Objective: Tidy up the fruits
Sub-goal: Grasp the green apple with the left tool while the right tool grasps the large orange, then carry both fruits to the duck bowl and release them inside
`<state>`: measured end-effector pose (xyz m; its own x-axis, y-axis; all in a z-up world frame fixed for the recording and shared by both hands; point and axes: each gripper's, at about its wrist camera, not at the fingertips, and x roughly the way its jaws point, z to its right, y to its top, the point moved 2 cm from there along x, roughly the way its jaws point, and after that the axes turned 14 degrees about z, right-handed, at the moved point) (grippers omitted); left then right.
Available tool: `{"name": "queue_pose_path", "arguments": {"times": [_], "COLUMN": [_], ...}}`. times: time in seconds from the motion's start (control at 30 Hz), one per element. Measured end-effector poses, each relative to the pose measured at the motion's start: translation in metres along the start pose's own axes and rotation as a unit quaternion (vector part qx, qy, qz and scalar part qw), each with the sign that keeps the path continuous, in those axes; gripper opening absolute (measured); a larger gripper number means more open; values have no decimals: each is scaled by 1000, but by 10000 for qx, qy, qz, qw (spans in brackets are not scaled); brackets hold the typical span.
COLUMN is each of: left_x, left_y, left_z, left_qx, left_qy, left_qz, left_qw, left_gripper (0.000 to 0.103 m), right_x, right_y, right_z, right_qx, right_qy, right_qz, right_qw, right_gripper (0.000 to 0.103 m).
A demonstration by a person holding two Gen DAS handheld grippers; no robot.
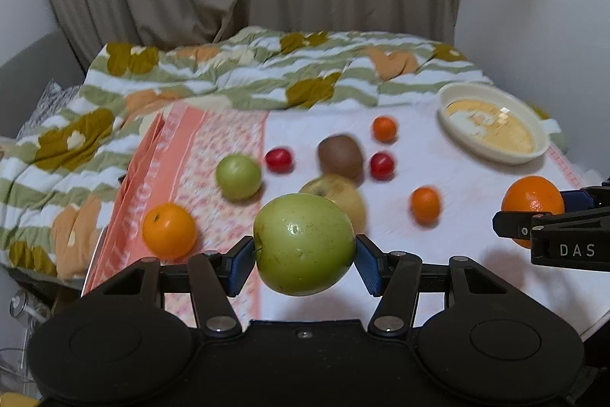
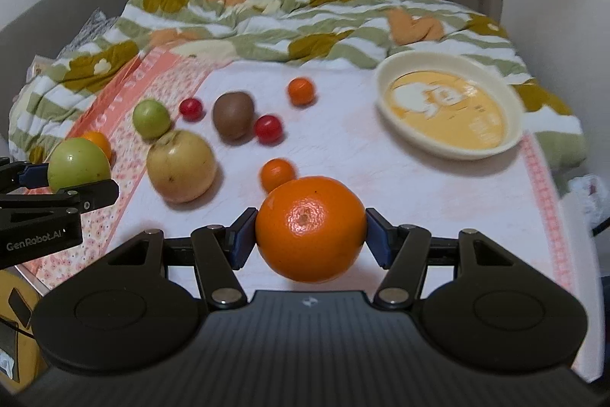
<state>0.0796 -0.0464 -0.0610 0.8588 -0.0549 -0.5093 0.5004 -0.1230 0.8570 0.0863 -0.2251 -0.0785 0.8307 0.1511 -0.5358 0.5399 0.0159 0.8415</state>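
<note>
Left wrist: left gripper (image 1: 305, 260) clamps speckled green apple (image 1: 304, 243); right gripper (image 2: 310, 235) clamps glossy orange (image 2: 310, 228).

Your left gripper (image 1: 304, 256) has matt black plastic arms, metal pivots and blue pads. The green apple (image 1: 304, 243) is glossy and speckled; the orange (image 2: 310, 229) is dimpled and shiny. The bowl (image 2: 450, 105) is glossy. The cloth (image 2: 343, 147) is matt.

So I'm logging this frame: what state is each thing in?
Left tongs: shut on large green apple, lifted.
Right tongs: shut on large orange, lifted.
Cream round bowl: upright, no fruit inside.
Yellow apple: loose on the white cloth.
Brown kiwi: loose on cloth.
</note>
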Motion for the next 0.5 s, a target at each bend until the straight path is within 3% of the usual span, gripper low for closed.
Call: {"name": "queue_pose_path", "arguments": {"times": [0.27,0.5], "left_x": [-16,0], "left_y": [48,84], "left_z": [49,82], "left_qx": [200,258], "left_qy": [-95,-401], "left_qz": [447,732], "left_qw": [9988,9962], "left_gripper": [61,61], "right_x": [-39,-52], "right_y": [26,53], "right_z": [59,106], "right_qx": [150,179], "right_qy": [-170,-474], "right_qz": [234,502], "right_qw": [9995,9975], "right_gripper": [75,75]}}
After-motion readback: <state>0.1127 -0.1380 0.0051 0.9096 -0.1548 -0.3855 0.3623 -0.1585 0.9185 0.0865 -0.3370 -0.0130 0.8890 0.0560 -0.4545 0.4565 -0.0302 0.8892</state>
